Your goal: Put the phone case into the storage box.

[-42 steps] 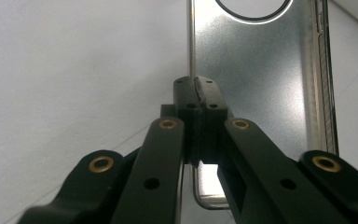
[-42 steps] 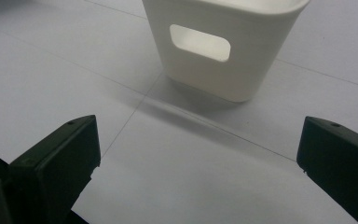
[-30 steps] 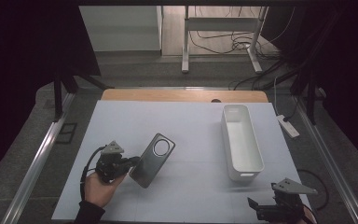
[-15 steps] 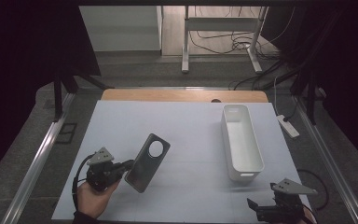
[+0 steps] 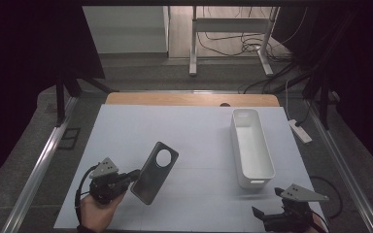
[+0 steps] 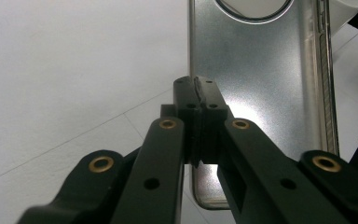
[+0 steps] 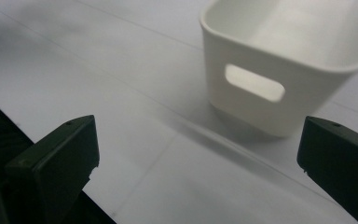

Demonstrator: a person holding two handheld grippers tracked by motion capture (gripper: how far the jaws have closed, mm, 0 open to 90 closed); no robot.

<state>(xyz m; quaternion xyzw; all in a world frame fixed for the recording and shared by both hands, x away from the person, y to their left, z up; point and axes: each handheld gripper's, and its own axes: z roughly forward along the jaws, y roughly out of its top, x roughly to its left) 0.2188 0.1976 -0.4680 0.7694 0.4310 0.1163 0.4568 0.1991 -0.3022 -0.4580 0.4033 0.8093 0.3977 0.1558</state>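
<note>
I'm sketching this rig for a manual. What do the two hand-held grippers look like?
Both are black. The left hand-held gripper and the right hand-held gripper each carry a grey three-cornered plate on top and trail a black cable. Up close, the jaws are flat black bars with brass-coloured rivets and blocky pads.

In the left gripper view we find the phone case [image 6: 261,93] cut off at the top edge, its round opening shown as a lower arc. The left gripper [image 6: 198,93] covers the case's near left edge where the jaws meet (the contact itself is hidden). In the right gripper view the white bin [image 7: 279,60] runs out past the top and right edges. In the high view the right gripper [image 5: 267,219] is cropped at the bottom edge, and too dark to read.
</note>
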